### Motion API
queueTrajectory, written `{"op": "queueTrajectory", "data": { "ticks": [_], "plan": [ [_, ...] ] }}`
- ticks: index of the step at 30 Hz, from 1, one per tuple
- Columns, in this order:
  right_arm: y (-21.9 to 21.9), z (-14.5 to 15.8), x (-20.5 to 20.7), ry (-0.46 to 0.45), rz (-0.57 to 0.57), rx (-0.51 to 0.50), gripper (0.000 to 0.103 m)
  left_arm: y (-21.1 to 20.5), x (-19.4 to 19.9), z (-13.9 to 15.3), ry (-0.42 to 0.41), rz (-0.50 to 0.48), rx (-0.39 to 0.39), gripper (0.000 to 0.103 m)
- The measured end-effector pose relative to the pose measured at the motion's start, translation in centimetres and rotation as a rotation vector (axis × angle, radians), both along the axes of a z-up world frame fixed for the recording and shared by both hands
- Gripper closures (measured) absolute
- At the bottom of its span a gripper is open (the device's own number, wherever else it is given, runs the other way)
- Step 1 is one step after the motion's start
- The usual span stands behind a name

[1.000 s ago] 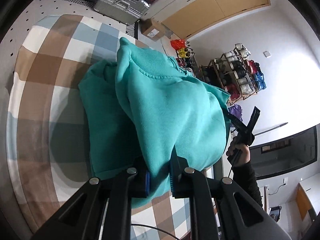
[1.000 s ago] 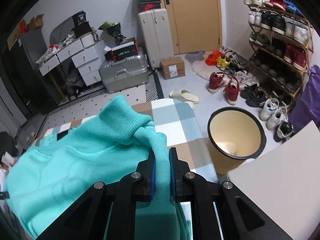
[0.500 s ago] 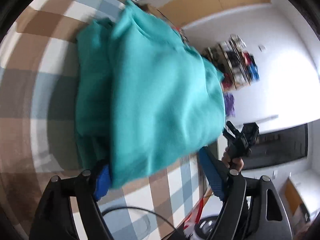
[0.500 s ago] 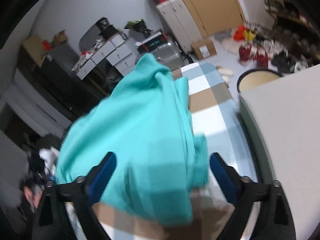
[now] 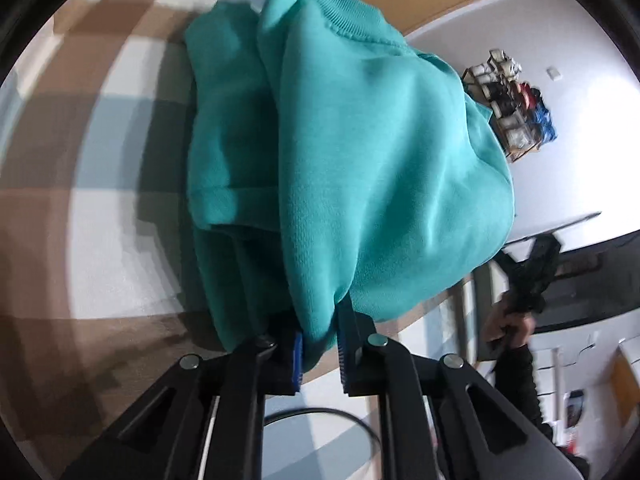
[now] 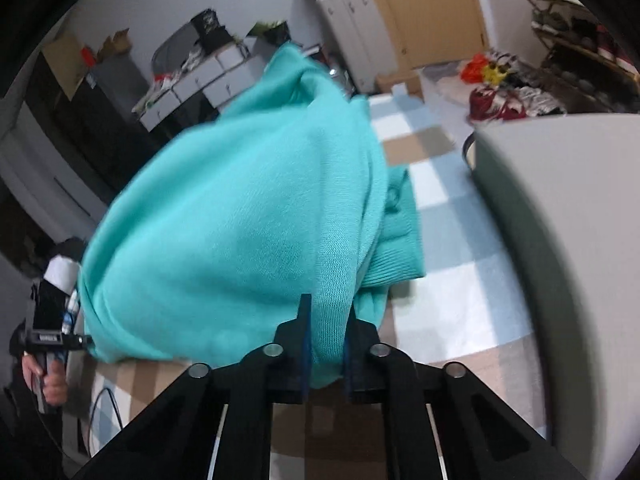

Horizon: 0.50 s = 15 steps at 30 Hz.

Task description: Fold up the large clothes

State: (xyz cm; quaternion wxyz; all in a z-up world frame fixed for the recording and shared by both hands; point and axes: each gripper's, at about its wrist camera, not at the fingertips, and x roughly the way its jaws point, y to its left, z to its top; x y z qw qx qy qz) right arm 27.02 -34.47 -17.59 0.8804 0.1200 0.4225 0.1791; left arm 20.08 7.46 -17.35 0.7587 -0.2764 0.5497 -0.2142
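The teal sweatshirt (image 5: 360,152) lies bunched on the checked surface (image 5: 100,240), its near edge lifted; the left tongs (image 5: 319,350) are clamped on a fold of that edge; the right tongs (image 6: 326,344) are likewise clamped on a fold at the other side (image 6: 248,216); each hand's tool shows in the other's view; no writing is legible.

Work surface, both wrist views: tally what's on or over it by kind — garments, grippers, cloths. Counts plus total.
Teal knit sweatshirt: 1
Black two-finger grippers with blue pads: 2, left gripper and right gripper, each shut on the sweatshirt
Checked brown, blue and white cloth covering the surface: 1
Total: 4
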Motion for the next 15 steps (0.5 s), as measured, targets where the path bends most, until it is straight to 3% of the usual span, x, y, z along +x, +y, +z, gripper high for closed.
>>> {"op": "queueTrajectory", "data": {
  "ticks": [4,10,15],
  "plan": [
    [0.7,2.7,-0.9,-0.094,0.001,-0.139,0.095,0.6,0.1,2.5,-0.035,-0.013,0.063,0.097],
    [0.6,6.0,-0.4,-0.12,0.0,-0.199,0.096,0.1,1.5,5.4,-0.048,-0.062,0.122,0.097],
    [-1.3,6.8,0.0,-0.129,-0.018,-0.194,0.096,-0.5,1.7,7.6,-0.116,-0.094,0.096,0.098]
  ]
}}
